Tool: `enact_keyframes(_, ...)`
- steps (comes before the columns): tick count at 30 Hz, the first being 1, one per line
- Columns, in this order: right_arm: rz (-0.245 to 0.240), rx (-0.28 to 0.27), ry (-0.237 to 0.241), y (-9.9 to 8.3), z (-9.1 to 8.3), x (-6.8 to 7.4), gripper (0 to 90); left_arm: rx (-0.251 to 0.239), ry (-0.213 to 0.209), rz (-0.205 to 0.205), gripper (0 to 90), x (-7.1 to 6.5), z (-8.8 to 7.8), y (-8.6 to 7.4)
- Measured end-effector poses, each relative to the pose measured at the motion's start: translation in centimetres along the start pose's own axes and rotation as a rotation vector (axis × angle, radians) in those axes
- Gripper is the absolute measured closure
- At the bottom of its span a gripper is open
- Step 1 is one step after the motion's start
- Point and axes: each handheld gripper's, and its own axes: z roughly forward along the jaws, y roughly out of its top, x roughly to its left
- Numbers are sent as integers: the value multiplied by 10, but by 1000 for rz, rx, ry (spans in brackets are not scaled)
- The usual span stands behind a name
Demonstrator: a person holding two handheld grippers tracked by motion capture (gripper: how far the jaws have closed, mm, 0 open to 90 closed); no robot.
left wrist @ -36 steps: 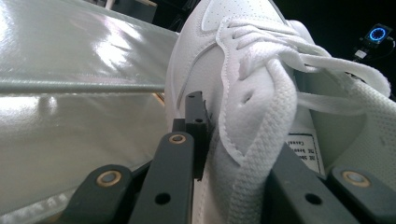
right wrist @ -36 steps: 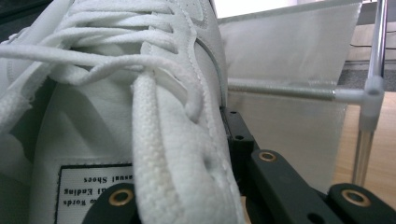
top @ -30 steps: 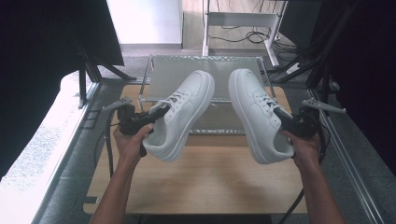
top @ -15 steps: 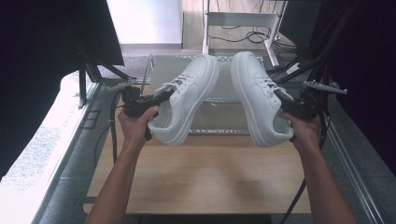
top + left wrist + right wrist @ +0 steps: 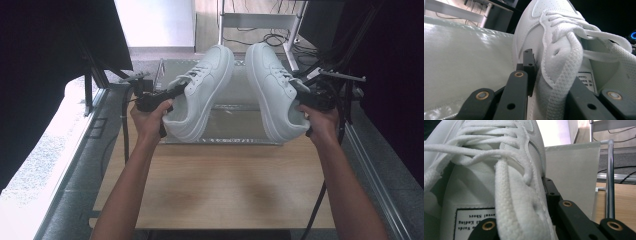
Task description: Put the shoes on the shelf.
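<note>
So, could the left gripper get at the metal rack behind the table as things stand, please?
Probably not to grasp it: the left gripper is shut on the left shoe, so its jaws are occupied, though the rack lies just ahead, unobstructed.

High view overhead, facing forward-down on wooden table (image 5: 215, 185). Gripper views close-up along jaws; each shares its white sneaker (image 5: 554, 50) with overhead.

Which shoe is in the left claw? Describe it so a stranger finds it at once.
Start at the wooden table and look up past the clear rack at its far edge. Two white sneakers hang there in the air. It is the left sneaker, clamped at its collar by the left claw, toe leaning right towards its twin.
</note>
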Motion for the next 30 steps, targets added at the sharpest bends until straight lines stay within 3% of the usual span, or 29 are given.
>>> enact_keyframes(2, 9, 10, -4, 5, 4, 0, 871, 1, 9, 1, 830, 2, 2, 2)
enact_keyframes(7, 16, 16, -28, 22, 14, 2, 871, -13, 13, -49, 829, 8, 10, 10)
enact_keyframes(18, 35, 32, -61, 34, 37, -1, 870, -5, 79, -47, 829, 10, 23, 28)
enact_keyframes(30, 50, 41, -90, 42, 60, 6, 870, 12, 147, -41, 828, 15, 35, 47)
